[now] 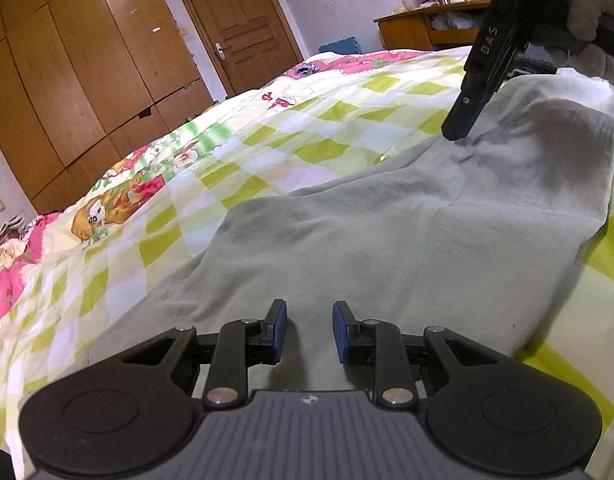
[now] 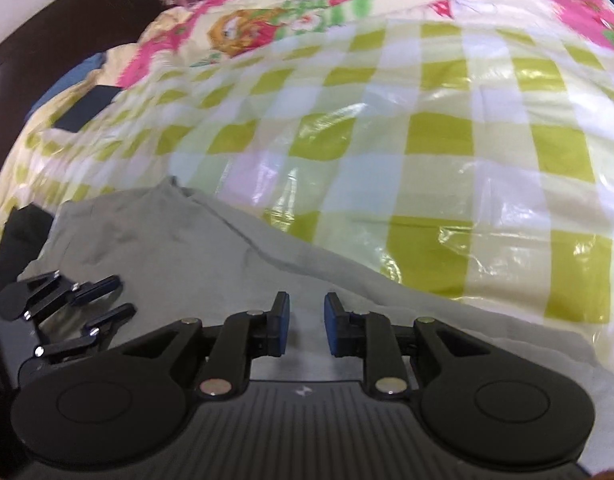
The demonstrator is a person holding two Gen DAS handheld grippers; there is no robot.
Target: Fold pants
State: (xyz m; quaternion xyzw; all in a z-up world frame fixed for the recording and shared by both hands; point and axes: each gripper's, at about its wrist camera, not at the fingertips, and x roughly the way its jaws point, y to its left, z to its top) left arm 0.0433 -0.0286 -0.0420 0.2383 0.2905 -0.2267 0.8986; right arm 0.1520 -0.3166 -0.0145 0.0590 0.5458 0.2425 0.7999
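Pants (image 1: 387, 232): soft, limp grey-green fabric; best pinched at an edge.
Left gripper (image 1: 309, 330): jaws parted, nothing held.
Right gripper (image 2: 305, 328): jaws parted, nothing held.

One pants (image 1: 407, 232), two claws (image 1: 309, 330) (image 2: 305, 322), one bedspread (image 1: 227, 152), one door (image 1: 243, 24).

Left wrist view low along pants (image 1: 387, 232) toward door (image 1: 243, 28), right close, both sharing bedspread (image 2: 427, 128)
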